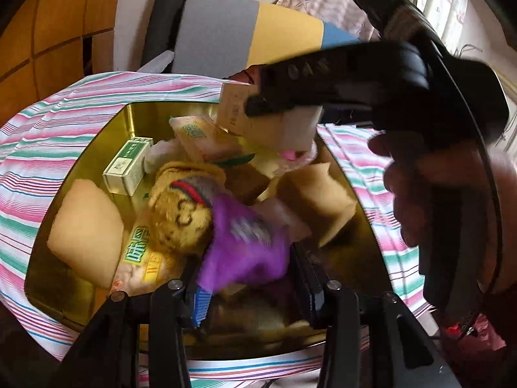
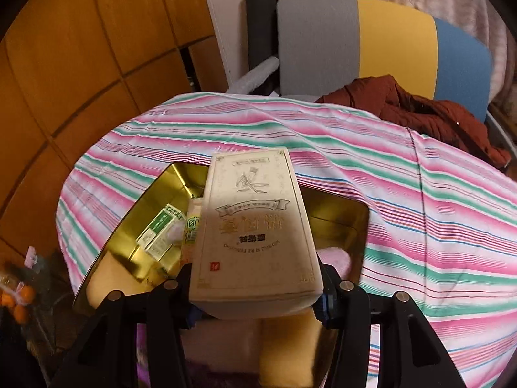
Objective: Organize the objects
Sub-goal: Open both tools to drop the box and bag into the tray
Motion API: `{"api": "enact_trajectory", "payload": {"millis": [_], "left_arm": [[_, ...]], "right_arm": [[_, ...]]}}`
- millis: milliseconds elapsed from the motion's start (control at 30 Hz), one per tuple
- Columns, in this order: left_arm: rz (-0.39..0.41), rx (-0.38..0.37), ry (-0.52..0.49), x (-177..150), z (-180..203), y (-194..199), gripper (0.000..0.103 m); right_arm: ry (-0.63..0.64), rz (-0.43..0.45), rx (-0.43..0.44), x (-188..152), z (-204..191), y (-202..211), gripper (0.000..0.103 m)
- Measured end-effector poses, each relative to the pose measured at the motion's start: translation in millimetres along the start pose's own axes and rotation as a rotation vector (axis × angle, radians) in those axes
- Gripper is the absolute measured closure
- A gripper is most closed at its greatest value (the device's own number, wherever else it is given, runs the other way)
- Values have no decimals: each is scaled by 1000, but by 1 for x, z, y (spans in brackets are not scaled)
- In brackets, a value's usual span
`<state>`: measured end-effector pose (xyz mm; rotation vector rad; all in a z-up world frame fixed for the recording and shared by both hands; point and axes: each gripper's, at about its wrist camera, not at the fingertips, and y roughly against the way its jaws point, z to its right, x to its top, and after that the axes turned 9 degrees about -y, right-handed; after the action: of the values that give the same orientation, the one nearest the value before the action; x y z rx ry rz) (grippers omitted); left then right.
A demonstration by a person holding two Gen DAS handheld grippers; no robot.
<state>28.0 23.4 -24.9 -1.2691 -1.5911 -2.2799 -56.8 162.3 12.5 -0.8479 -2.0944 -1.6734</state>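
Right gripper — clamped cream box

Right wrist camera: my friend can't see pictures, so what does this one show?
The right gripper holds a tall cream box with printed writing, above a shiny gold tin full of things. The tin sits on a pink, green and white striped cloth, with a chair behind.

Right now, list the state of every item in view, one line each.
Gold metal tin: lid off, crowded with items.
Cream printed carton: clamped in the right gripper, above the tin.
Purple cloth: between the left gripper jaws, grip unclear.
Small green-and-white box: lying inside the tin.
Red-brown garment: crumpled beyond the striped tablecloth.
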Motion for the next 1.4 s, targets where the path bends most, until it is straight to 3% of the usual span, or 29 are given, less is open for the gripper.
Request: {"api": "enact_trajectory", "payload": {"millis": [100, 267, 367, 400, 533, 633, 700, 800, 867, 933, 1033, 1100, 1233, 1400], "left_arm": [[-3, 24, 4, -1, 0, 1, 52], [44, 66, -8, -2, 3, 17, 50], [75, 92, -28, -4, 4, 26, 50], [84, 96, -30, -4, 3, 30, 50], [110, 101, 10, -6, -8, 41, 50], [137, 133, 43, -7, -17, 52, 50], [128, 147, 55, -7, -22, 53, 50], [136, 120, 88, -8, -26, 54, 50], [149, 101, 84, -8, -23, 55, 50], [143, 110, 64, -8, -18, 53, 50], [125, 86, 72, -10, -15, 48, 50], [126, 67, 94, -10, -16, 49, 50], [157, 54, 112, -8, -18, 54, 50], [159, 52, 136, -7, -17, 54, 50]], "right_arm": [[-25, 16, 9, 2, 1, -2, 29], [-46, 107, 37, -3, 9, 25, 28], [-29, 154, 31, -3, 12, 37, 36], [-17, 166, 22, -3, 12, 39, 43], [14, 168, -17, 1, 11, 36, 58], [-31, 180, -21, 1, 20, 37, 61], [-45, 193, -71, 3, 26, 38, 61], [-27, 156, -128, 8, 33, 26, 62], [-79, 186, -58, 9, 43, 34, 63], [-38, 223, -28, 10, 36, 44, 63], [54, 149, -19, 13, 20, 29, 63], [42, 96, -60, 15, 24, 10, 63], [-21, 76, -174, 18, 53, -5, 63], [-128, 103, -156, 19, 84, 9, 63]]}}
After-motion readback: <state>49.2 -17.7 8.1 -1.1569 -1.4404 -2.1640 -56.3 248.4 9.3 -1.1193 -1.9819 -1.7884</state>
